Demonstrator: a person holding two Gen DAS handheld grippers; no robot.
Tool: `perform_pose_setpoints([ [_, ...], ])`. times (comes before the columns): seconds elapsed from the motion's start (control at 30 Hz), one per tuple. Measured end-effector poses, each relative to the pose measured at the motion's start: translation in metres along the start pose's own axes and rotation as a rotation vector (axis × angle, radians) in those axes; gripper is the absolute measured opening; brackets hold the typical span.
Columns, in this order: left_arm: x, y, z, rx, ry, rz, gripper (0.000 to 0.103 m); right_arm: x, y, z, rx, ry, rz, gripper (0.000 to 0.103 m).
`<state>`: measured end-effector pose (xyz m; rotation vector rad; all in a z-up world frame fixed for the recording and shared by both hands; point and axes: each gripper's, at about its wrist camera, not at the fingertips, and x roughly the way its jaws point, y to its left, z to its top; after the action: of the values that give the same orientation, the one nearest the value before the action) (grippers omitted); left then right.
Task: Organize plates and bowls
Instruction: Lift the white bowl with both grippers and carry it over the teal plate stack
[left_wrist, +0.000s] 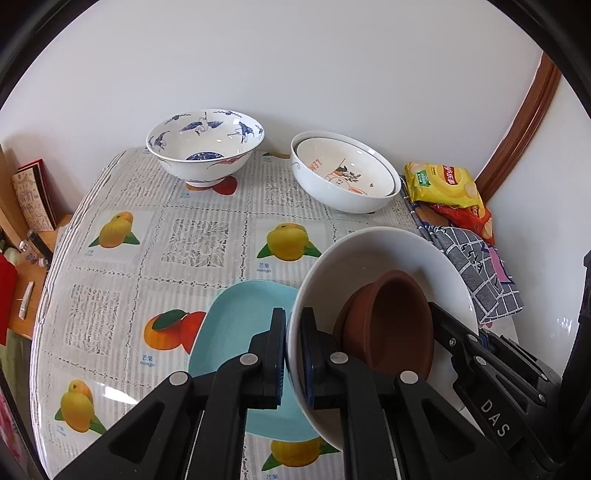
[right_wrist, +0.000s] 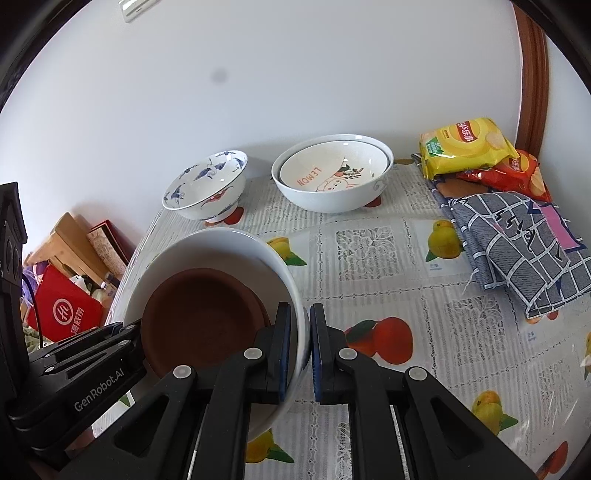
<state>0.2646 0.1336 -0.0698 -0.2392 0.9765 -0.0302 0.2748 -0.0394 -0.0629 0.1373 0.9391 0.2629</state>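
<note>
**Both jaws clamp one white bowl by opposite rims**

Jaws of the left gripper pinch the left rim of the white bowl; the right gripper pinches the opposite rim, one pad inside, one outside. The bowl is tilted above the desk, with stacked brown saucers lying inside it.

Under it lies a teal plate, seen only by the left camera. Bare cloth stretches toward the crane bowl and the nested lemon bowls by the wall. Along the right edge lie snack bags and a checked towel, clearest from the right camera.
</note>
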Motion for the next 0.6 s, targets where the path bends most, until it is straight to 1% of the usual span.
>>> perform_pose_setpoints([
  [0.37, 0.019, 0.035, -0.007, -0.043, 0.034, 0.021, 0.008, 0.031, 0.024, -0.01, -0.028, 0.049, 0.017, 0.01],
  [0.6, 0.034, 0.052, -0.011, -0.065, 0.068, 0.028, 0.008, 0.053, 0.031, -0.016, -0.037, 0.091, 0.023, 0.01],
])
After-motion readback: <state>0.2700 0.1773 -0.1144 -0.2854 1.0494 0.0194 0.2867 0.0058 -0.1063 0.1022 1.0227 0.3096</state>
